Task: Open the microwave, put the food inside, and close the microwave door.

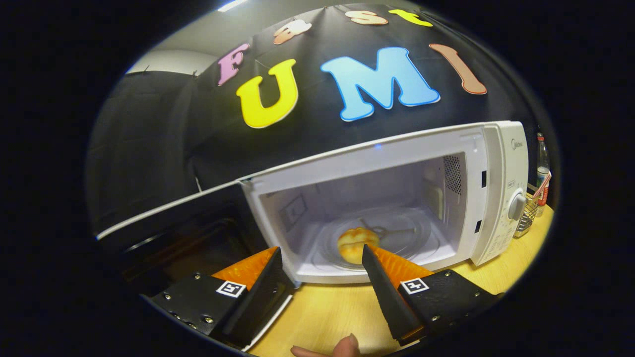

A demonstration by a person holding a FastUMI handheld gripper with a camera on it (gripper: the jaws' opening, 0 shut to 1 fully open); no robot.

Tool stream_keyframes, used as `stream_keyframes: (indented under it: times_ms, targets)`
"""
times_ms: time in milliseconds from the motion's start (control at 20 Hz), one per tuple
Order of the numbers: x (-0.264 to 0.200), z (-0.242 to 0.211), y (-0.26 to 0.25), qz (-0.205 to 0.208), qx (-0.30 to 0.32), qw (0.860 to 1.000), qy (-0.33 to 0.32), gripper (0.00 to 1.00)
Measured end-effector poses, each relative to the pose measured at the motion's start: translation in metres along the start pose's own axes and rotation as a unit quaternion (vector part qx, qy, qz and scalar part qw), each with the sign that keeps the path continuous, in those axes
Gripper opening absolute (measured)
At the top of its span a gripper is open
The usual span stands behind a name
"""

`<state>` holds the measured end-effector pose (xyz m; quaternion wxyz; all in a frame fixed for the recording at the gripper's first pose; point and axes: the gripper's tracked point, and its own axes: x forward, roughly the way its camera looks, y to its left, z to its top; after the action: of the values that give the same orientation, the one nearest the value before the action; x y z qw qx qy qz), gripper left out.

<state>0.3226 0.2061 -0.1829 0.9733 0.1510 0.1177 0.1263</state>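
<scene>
Inside, the food (pixel 358 244), a round golden bun, sat on the glass turntable (pixel 397 243) of the white microwave (pixel 377 198), whose dark door (pixel 168 228) hung swung open to the left. I held the gripper (pixel 321 254) just in front of the oven's mouth, its two fingers spread wide and grasping nothing; the right fingertip (pixel 369 258) overlapped the bun's edge in my view, though I could not tell whether it touched. The oven stood on a pale wooden table (pixel 327 312). A bottle (pixel 542 168) and a wire basket (pixel 527 215) stood beside its control panel. A person's fingertip (pixel 347 346) showed between the finger bases.
</scene>
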Motion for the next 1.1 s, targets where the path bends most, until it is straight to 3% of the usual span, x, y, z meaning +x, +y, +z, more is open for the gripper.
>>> stream_keyframes:
  times_ms: [150, 400, 650, 750, 1000, 1100]
  targets:
    - [-0.067, 0.019, 0.062, 0.076, -0.015, 0.997, -0.017, 0.97]
    - [-0.181, 0.044, 0.17, 0.199, -0.043, 0.977, -0.056, 0.97]
    - [-0.215, 0.016, 0.259, 0.275, -0.118, 0.952, -0.061, 0.97]
    - [-0.208, -0.016, 0.283, 0.288, -0.118, 0.95, -0.033, 0.98]
    - [-0.172, -0.076, 0.299, 0.259, -0.165, 0.952, -0.006, 0.98]
    - [-0.155, -0.1, 0.284, 0.223, -0.166, 0.96, 0.014, 0.87]
